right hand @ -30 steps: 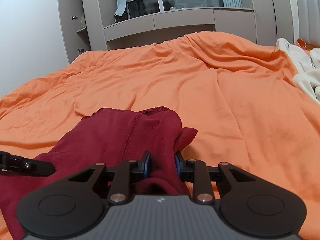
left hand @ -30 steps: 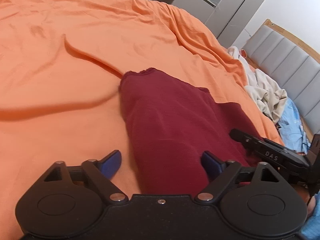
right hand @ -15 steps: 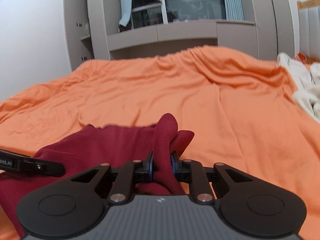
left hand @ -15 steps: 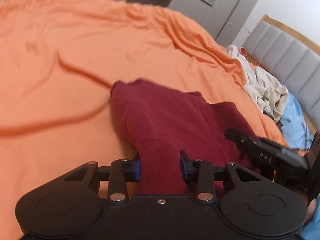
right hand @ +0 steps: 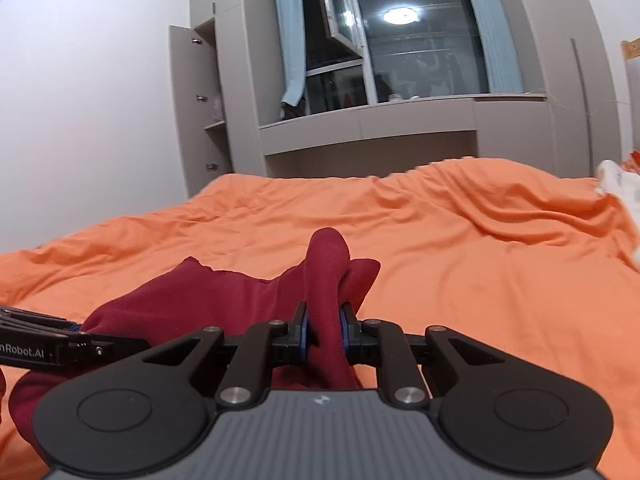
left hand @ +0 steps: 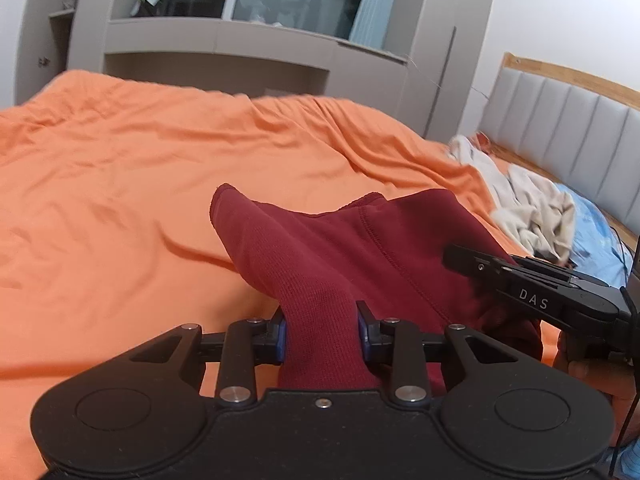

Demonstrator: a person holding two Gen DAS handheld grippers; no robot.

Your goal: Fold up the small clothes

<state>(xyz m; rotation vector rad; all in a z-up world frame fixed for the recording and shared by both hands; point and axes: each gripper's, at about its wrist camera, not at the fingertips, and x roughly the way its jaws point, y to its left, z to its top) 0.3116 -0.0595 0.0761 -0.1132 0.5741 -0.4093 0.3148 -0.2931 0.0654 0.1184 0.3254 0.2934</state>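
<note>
A dark red garment (left hand: 360,252) is held up off the orange bed sheet (left hand: 120,184). My left gripper (left hand: 321,334) is shut on one bunched edge of it. My right gripper (right hand: 324,334) is shut on another edge of the same garment (right hand: 224,296), whose fabric sticks up between the fingers. The right gripper's body shows at the right of the left wrist view (left hand: 532,292). The left gripper's body shows at the left of the right wrist view (right hand: 48,344). The garment's lower part is hidden behind the grippers.
A pile of cream and light blue clothes (left hand: 532,208) lies at the bed's right side by the grey padded headboard (left hand: 568,120). Grey cabinets and a window (right hand: 400,52) stand beyond the bed's far edge.
My left gripper went from open to shut on the garment. Both grippers then rose and tilted up, lifting the garment off the sheet.
</note>
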